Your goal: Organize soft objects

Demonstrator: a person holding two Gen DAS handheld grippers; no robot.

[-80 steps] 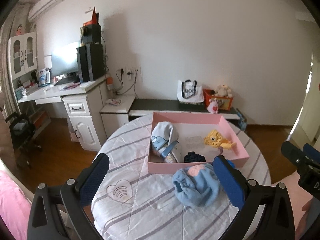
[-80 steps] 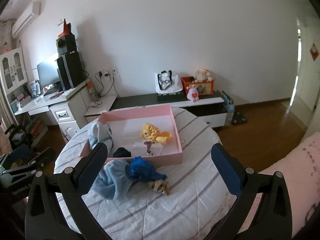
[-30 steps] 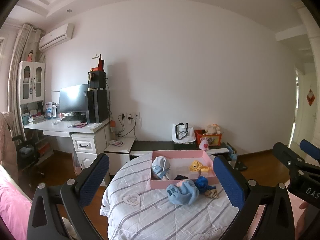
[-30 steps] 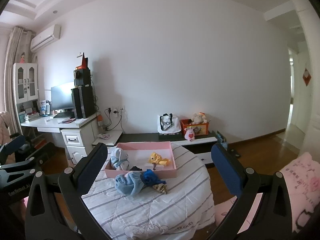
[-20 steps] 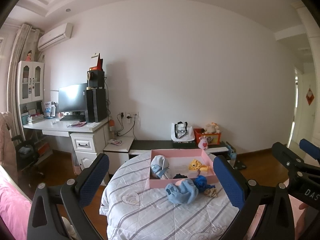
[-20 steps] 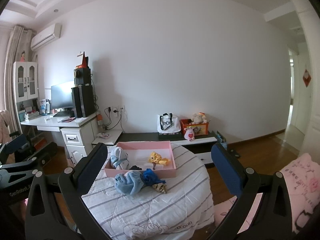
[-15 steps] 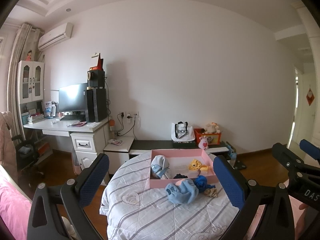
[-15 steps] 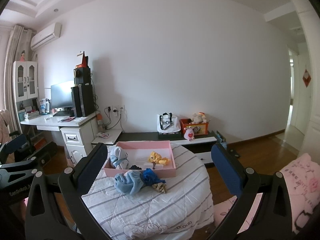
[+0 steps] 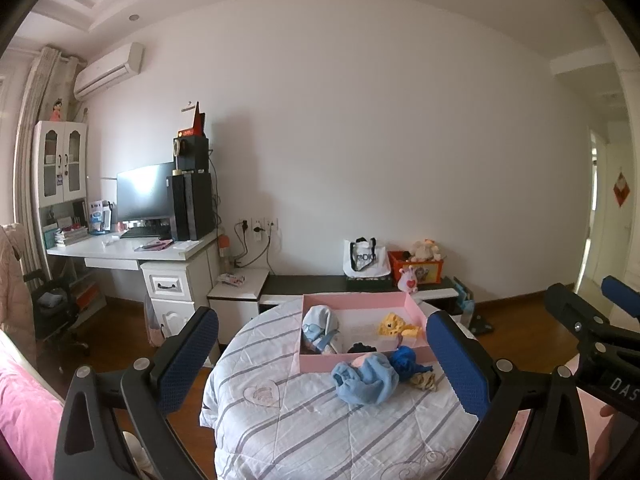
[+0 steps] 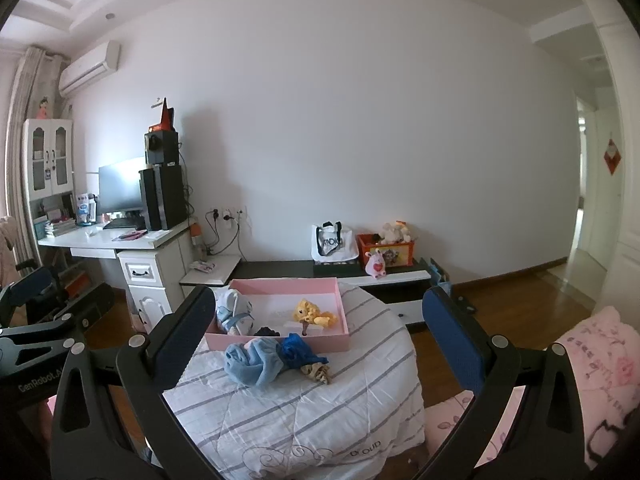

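A pink box (image 9: 362, 302) (image 10: 280, 285) sits at the far side of a round table with a striped quilt (image 9: 304, 424) (image 10: 304, 404). It holds a white-blue plush (image 9: 320, 326) (image 10: 234, 308), a yellow plush (image 9: 394, 326) (image 10: 310, 312) and a dark item (image 9: 362, 348). In front of the box lie a light blue soft item (image 9: 366, 378) (image 10: 252, 362), a dark blue one (image 9: 406, 362) (image 10: 298, 350) and a small tan striped one (image 9: 426, 380) (image 10: 316, 372). My left gripper (image 9: 322, 364) and right gripper (image 10: 320, 338) are open, empty and held well back from the table.
A white desk (image 9: 132, 250) with monitor and speakers stands at left. A low black bench (image 9: 360, 282) behind the table carries a tote bag and an orange toy bin. Pink bedding (image 10: 596, 360) lies at right. Wooden floor surrounds the table.
Over 2.7 s both grippers pulled far back and up from the table; the box and soft items now look small. In the last second the views barely shift.
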